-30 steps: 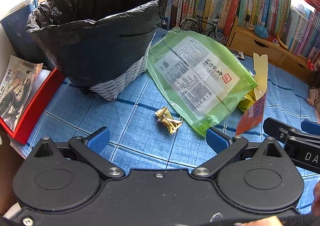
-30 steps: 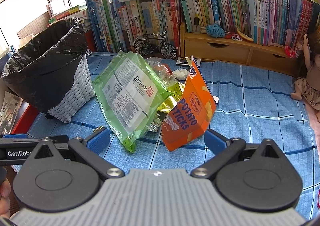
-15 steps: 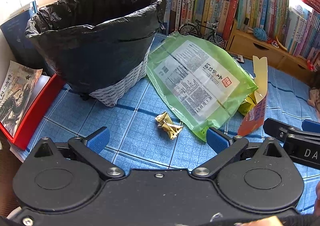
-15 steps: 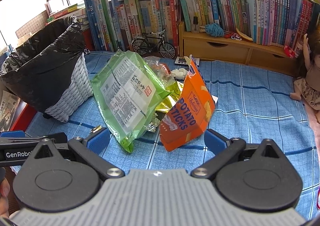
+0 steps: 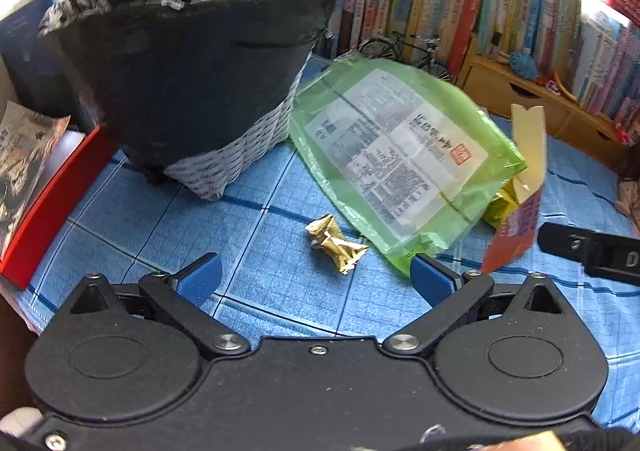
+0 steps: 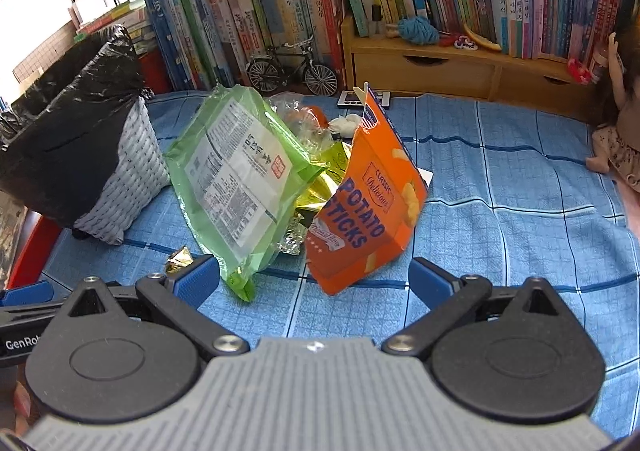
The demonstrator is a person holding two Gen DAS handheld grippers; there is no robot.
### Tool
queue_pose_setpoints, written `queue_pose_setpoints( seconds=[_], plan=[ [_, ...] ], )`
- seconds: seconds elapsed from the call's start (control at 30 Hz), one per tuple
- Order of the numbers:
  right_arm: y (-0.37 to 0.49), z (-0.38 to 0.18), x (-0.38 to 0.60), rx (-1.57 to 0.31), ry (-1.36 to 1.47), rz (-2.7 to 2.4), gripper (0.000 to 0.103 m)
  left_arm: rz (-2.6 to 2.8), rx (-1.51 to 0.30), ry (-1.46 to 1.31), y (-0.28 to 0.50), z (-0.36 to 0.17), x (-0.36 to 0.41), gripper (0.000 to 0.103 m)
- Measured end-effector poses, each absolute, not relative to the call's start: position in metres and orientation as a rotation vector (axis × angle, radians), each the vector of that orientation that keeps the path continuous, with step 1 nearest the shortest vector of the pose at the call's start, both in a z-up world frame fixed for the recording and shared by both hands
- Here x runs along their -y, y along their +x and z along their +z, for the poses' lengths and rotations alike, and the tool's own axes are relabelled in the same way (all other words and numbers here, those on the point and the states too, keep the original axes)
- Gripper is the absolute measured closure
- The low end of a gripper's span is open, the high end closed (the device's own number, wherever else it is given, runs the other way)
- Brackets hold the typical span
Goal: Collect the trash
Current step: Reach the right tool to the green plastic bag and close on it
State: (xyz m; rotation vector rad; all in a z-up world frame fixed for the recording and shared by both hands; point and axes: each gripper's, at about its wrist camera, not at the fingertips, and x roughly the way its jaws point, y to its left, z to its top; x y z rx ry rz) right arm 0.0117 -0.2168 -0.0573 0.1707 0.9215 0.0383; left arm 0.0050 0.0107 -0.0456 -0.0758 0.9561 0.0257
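Observation:
A crumpled gold wrapper (image 5: 335,243) lies on the blue checked cloth just ahead of my open left gripper (image 5: 316,283); its edge also shows as the gold wrapper (image 6: 181,256) in the right wrist view. A large green plastic bag (image 5: 396,167) leans over a pile with yellow foil. The orange potato sticks box (image 6: 370,207) stands tilted in front of my open right gripper (image 6: 314,281), beside the green bag (image 6: 236,187). The woven bin with a black liner (image 5: 192,63) stands at the left, and the same bin (image 6: 80,155) appears at the left in the right wrist view.
Books line the back wall above a wooden drawer unit (image 6: 460,67). A model bicycle (image 6: 292,69) stands behind the pile. A red-edged magazine tray (image 5: 44,187) lies left of the bin. A doll (image 6: 616,123) sits at the far right. Clear wrappers and white scraps (image 6: 344,123) lie behind the box.
The left gripper has drifted slightly so the gold wrapper sits lower and nearer its fingers. The right view has shifted a little toward the box. Both stay open.

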Motion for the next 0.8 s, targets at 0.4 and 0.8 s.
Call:
queue_pose_setpoints(
  seconds=[0.4,0.8],
  plan=[
    [0.053,-0.040,0.196,-0.789,0.048,0.132,0.000,0.015,-1.005,-0.051,0.023,-0.074,-0.005,0.028],
    [0.132,-0.080,0.152,-0.851,-0.195,0.236,0.017,0.025,-0.988,-0.022,0.033,-0.084,-0.007,0.031]
  ],
)
